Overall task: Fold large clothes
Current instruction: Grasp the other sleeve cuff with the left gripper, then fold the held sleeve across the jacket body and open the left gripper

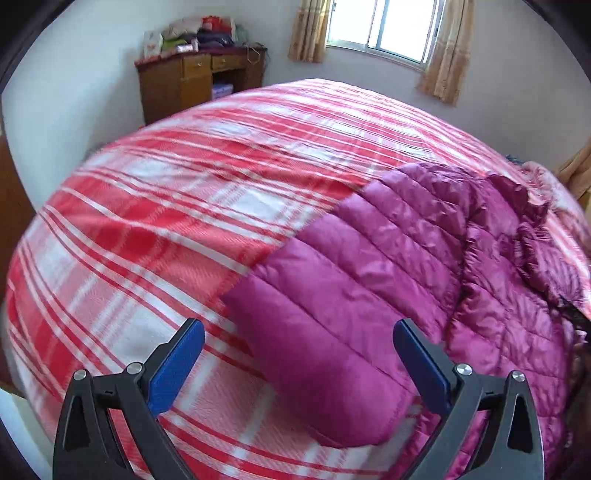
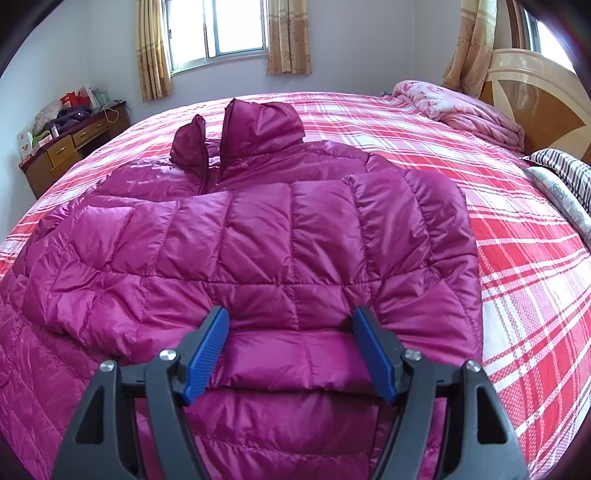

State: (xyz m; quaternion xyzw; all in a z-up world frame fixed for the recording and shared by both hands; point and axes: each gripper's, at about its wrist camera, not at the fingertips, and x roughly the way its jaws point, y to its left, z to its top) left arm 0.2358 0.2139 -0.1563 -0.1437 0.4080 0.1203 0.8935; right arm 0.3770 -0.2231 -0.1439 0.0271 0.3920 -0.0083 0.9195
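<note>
A magenta quilted down jacket (image 2: 258,240) lies on the red and white plaid bed (image 2: 517,258), hood (image 2: 255,129) toward the window. One sleeve is folded across its body. My right gripper (image 2: 291,317) is open, its blue pads on either side of the folded sleeve's cuff end, which bulges between them. In the left wrist view the other sleeve (image 1: 332,314) stretches out over the bedspread (image 1: 166,221). My left gripper (image 1: 299,328) is open wide just above that sleeve's cuff end, holding nothing.
A wooden desk (image 1: 195,81) piled with bags and clothes stands by the far wall under a curtained window (image 1: 384,26). A pink folded quilt (image 2: 461,110), a striped cloth (image 2: 565,170) and the wooden headboard (image 2: 535,99) are at the bed's right end.
</note>
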